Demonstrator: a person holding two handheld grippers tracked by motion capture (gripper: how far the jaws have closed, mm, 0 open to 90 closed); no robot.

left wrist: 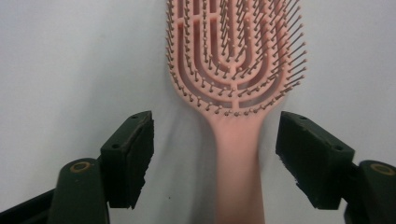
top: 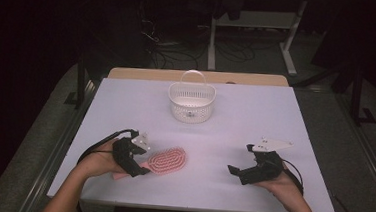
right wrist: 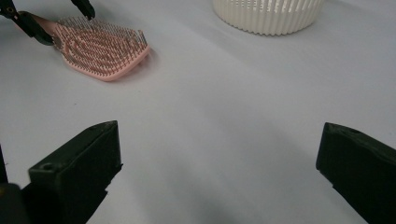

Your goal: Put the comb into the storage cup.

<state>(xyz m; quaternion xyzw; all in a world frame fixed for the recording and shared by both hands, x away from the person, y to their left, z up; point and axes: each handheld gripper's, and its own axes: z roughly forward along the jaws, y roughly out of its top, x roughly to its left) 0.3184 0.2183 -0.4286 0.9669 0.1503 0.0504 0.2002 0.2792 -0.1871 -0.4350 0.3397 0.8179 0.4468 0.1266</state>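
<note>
My left claw (left wrist: 215, 154) straddles the brush (left wrist: 233, 70) handle, jaws wide, not gripping yet; basket (top: 191, 102) ahead, right claw (top: 241, 170) idle, wide.

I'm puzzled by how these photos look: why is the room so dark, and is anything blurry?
High view: the white table is brightly lit, the room behind nearly black. Left gripper view: the pink hairbrush has sharp bristles, but its handle blurs close to the lens, between the open left claw. Right gripper view: the right claw looks soft up close, and the white basket is cropped at the top edge.
</note>
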